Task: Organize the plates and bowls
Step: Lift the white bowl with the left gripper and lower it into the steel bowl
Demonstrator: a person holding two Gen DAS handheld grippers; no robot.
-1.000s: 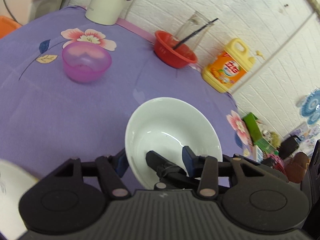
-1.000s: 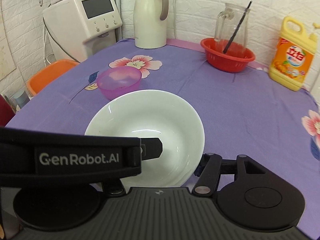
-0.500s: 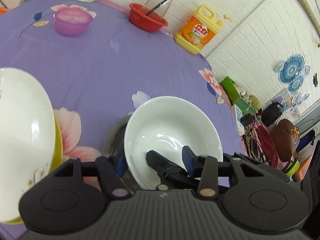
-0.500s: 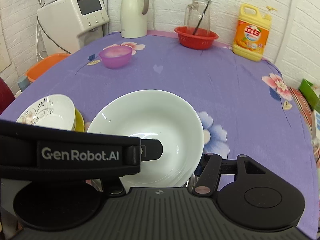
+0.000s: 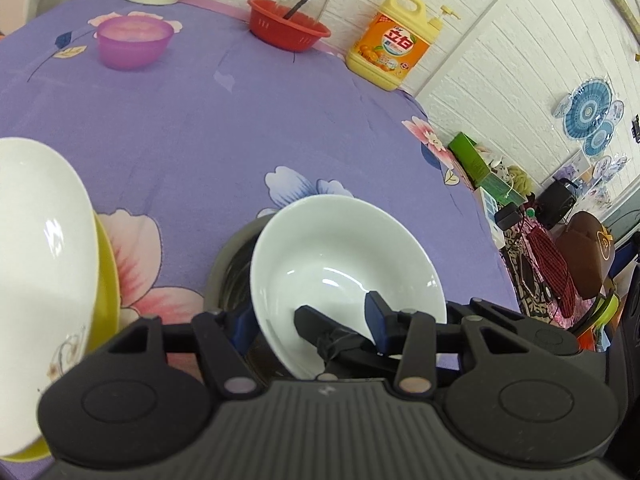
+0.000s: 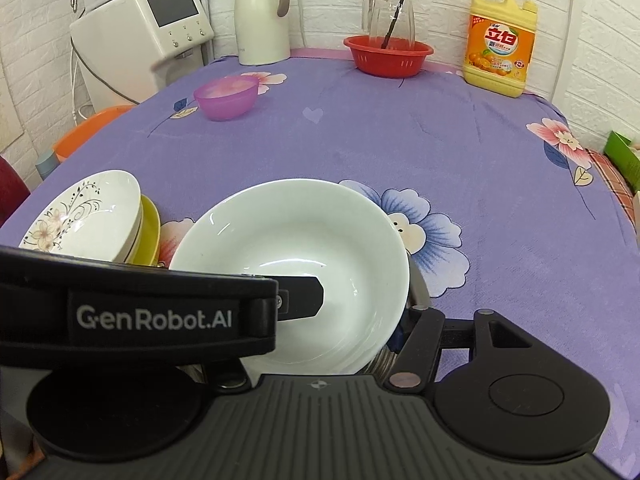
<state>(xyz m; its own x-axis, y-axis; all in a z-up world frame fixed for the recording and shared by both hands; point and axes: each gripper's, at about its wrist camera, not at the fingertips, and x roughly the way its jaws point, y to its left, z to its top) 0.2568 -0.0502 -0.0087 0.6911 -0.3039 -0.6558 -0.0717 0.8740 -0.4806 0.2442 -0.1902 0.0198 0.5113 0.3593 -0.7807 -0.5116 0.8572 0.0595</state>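
A plain white bowl [image 5: 344,256] hangs tilted over a steel bowl [image 5: 236,264] on the purple floral tablecloth. My left gripper [image 5: 308,316] is shut on the white bowl's near rim. My right gripper [image 6: 360,320] also pinches this bowl [image 6: 296,248], one finger [image 6: 300,300] inside it and one outside its right rim. To the left stands a stack: a white flowered bowl [image 6: 88,216] on a yellow bowl [image 6: 149,228]; the stack also shows in the left wrist view [image 5: 40,240].
At the far side stand a pink plastic bowl [image 6: 226,96], a red basket [image 6: 388,54] with a glass jug, a white kettle [image 6: 262,12], a yellow detergent bottle [image 6: 500,44] and a water dispenser [image 6: 144,36]. The table's right edge [image 5: 484,216] drops to clutter.
Both grippers have carried the white bowl back toward the near side and lower, over the steel bowl. The stacked bowls on the left have come into view.
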